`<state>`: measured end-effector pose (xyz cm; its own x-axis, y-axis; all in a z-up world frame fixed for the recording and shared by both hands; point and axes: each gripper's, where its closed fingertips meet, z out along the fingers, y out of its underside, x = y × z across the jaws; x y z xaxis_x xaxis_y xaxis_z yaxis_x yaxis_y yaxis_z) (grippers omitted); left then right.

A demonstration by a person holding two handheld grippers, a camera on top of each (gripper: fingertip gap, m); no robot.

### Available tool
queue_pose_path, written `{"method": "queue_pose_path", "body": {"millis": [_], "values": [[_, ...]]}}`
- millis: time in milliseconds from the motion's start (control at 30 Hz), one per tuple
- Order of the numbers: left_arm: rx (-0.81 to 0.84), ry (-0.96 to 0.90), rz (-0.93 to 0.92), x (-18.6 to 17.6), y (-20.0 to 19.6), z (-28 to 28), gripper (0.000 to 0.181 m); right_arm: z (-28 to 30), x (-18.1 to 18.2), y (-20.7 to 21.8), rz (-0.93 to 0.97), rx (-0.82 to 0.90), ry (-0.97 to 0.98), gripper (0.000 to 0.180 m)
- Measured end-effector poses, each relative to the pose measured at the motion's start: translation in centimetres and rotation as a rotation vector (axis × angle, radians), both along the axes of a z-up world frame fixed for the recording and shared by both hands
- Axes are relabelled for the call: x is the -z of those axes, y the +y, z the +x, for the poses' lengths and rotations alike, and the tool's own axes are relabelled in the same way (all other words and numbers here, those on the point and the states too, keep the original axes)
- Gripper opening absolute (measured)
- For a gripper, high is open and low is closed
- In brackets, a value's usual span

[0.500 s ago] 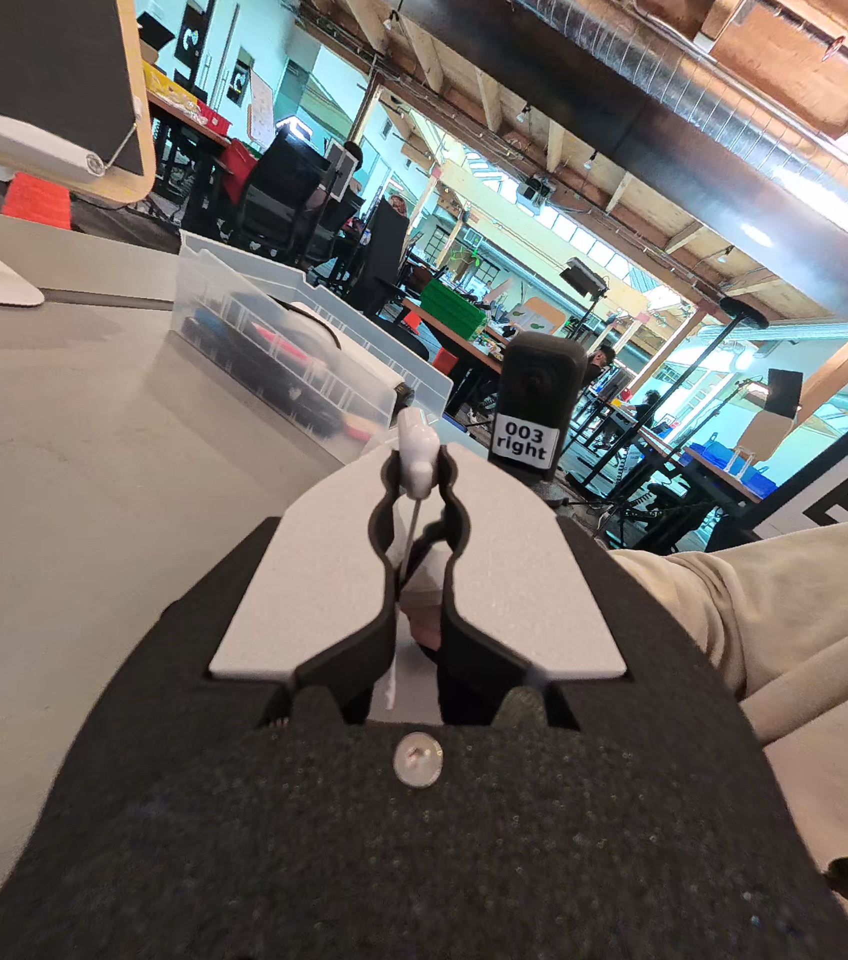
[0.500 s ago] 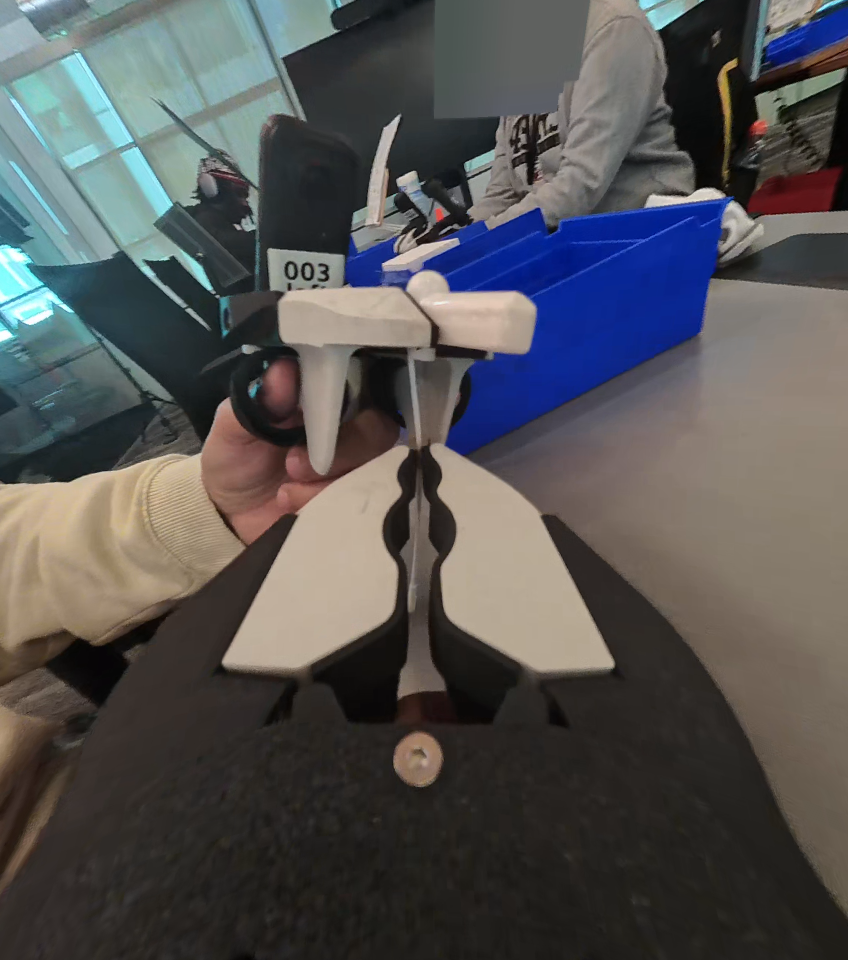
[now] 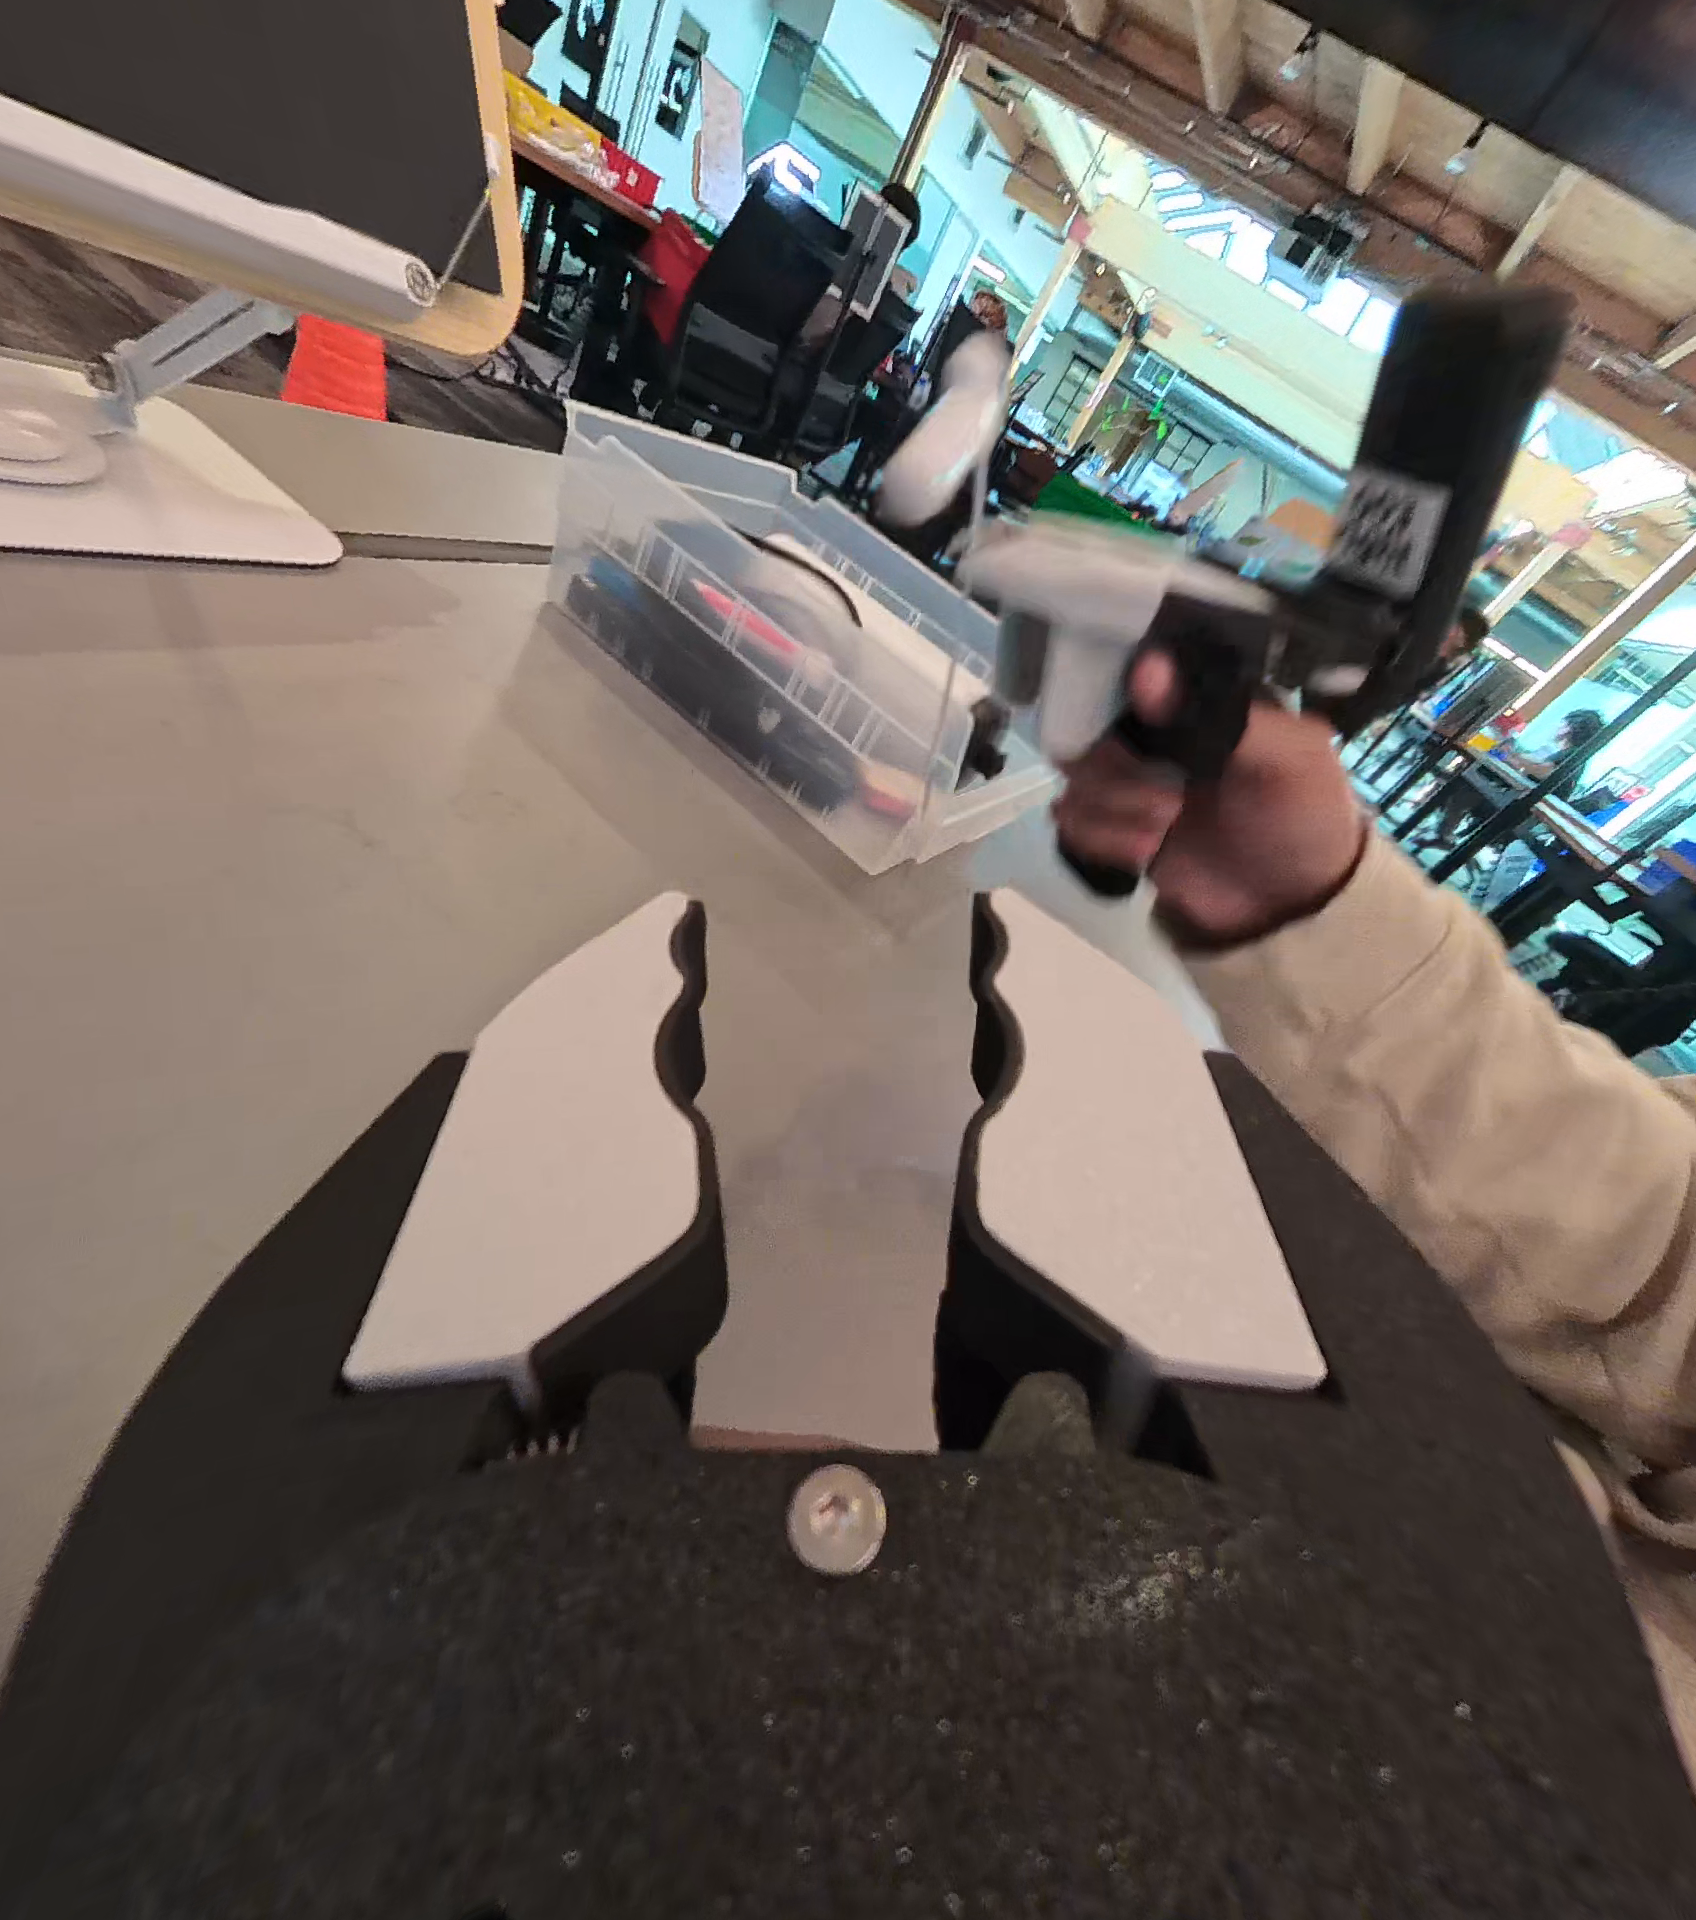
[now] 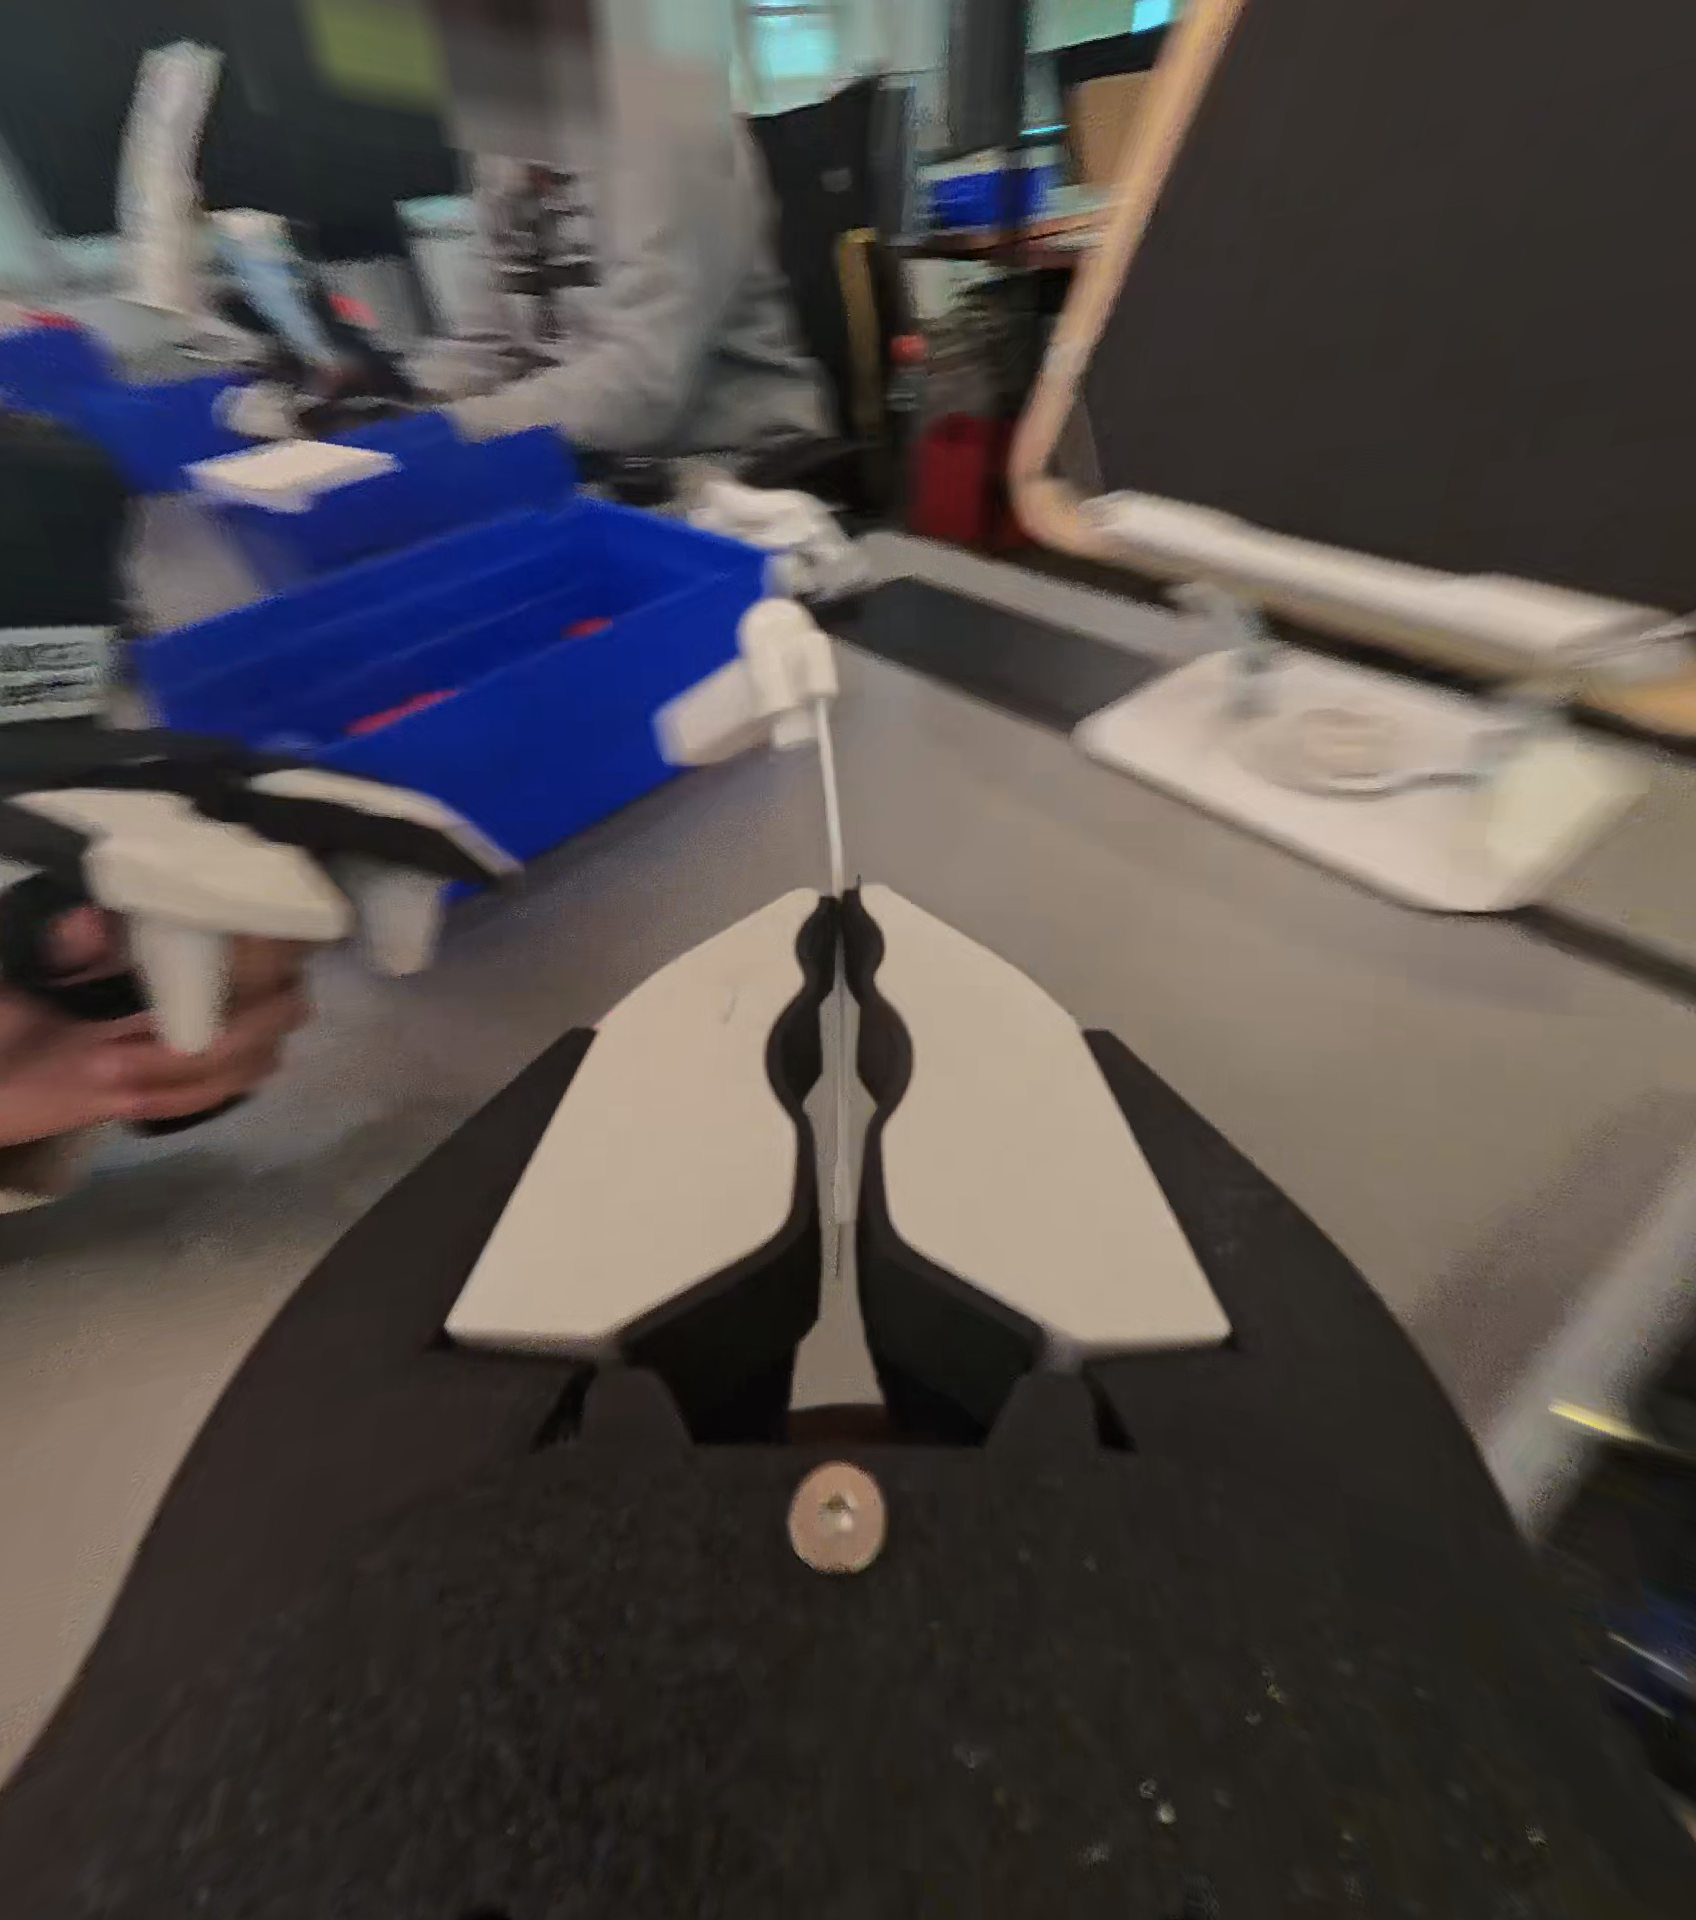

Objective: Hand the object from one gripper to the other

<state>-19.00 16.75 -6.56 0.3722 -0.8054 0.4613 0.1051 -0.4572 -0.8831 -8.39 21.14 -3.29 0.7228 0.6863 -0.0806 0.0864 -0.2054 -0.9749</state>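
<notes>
- My right gripper [image 4: 842,904] is clamped on the swab [image 4: 802,686] by its thin stick, so the white tip pokes out past my fingertips
- My left gripper [image 3: 833,935] gapes wide with nothing in it, table [image 3: 200,831] visible through the gap; handover looks done
- Swab sits up in the air, far right of the clear bin [image 3: 771,644], apart from my left jaws
- Blue bin [image 4: 470,665] far left, not touched
- Views blurred, hands likely parting

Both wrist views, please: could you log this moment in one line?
left gripper: open, empty | right gripper: shut on white swab | handover: complete
</notes>
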Motion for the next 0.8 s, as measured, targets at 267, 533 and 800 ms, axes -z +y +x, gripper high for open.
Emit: {"method": "queue_pose_path", "body": {"millis": [267,533,800], "values": [[0.004,0.098,0.044,1.1,-0.4,1.1,0.042,18.2,-0.5,5.0,-0.171,0.423,-0.279,0.001],[0.014,0.175,0.093,1.6,-1.2,2.1,0.041,22.2,9.7,10.0,-0.496,0.560,-0.420,0.000],[0.031,0.313,0.076,3.7,-4.8,1.3,0.046,21.2,9.5,7.8,-0.552,0.545,-0.442,0.031]]}}
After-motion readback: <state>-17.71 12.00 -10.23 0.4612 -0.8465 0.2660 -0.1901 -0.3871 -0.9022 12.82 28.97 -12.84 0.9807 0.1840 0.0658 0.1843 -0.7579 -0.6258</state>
